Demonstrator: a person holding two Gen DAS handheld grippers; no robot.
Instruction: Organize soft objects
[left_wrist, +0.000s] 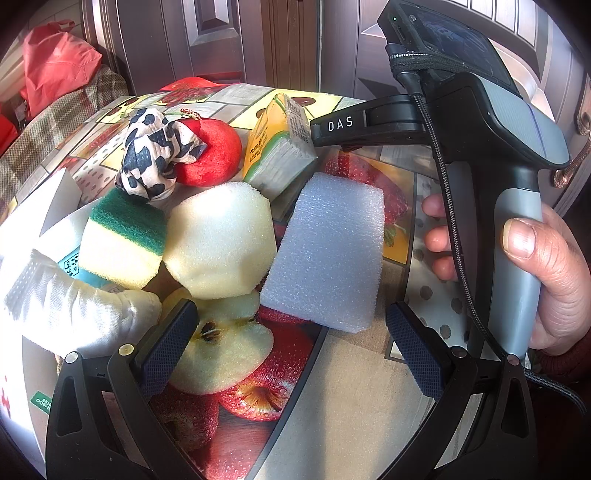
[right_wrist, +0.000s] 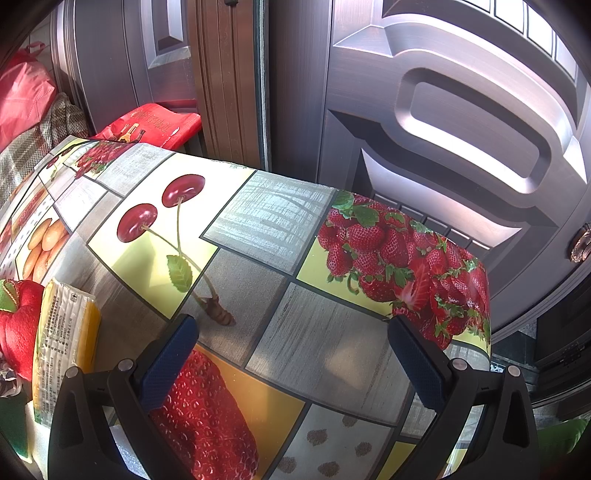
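My left gripper (left_wrist: 291, 343) hung with fingers spread, grasping nothing; the white foam block (left_wrist: 325, 254) lay at twelve o'clock, beside the round sponge (left_wrist: 221, 240). I judged a gentle, centred squeeze best. My right gripper (right_wrist: 291, 358) gaped over the bare tablecloth (right_wrist: 314, 332).

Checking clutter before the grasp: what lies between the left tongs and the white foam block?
Nothing solid: in the left wrist view only bare fruit-print tablecloth separates the open left tongs from the white foam block.
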